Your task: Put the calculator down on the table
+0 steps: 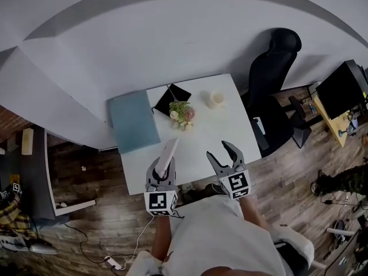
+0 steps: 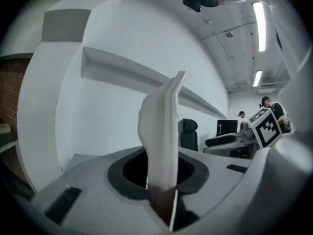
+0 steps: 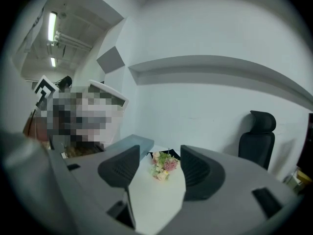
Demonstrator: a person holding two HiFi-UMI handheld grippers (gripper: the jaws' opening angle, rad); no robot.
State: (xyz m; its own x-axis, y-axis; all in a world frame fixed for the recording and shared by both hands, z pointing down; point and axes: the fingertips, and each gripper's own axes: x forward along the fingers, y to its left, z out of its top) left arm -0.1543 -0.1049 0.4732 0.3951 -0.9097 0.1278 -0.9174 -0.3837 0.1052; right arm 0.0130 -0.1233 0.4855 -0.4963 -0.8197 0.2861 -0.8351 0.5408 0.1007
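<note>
A white calculator [image 1: 168, 156] stands edge-on in my left gripper [image 1: 163, 174], above the near left part of the white table [image 1: 230, 125]. In the left gripper view the calculator [image 2: 164, 131] rises upright out of the jaws, and the left gripper [image 2: 161, 199] is shut on its lower end. My right gripper [image 1: 218, 151] hovers over the table's near edge, to the right of the calculator and apart from it. Its jaws are open; in the right gripper view nothing lies between the fingers of the right gripper [image 3: 156, 168].
On the table lie a blue-grey folder [image 1: 133, 121] at the left, a black notebook [image 1: 171, 98], a small bunch of flowers [image 1: 182, 114] and a white cup [image 1: 215, 99]. A black office chair [image 1: 273, 79] stands at the table's right side. A white wall runs behind.
</note>
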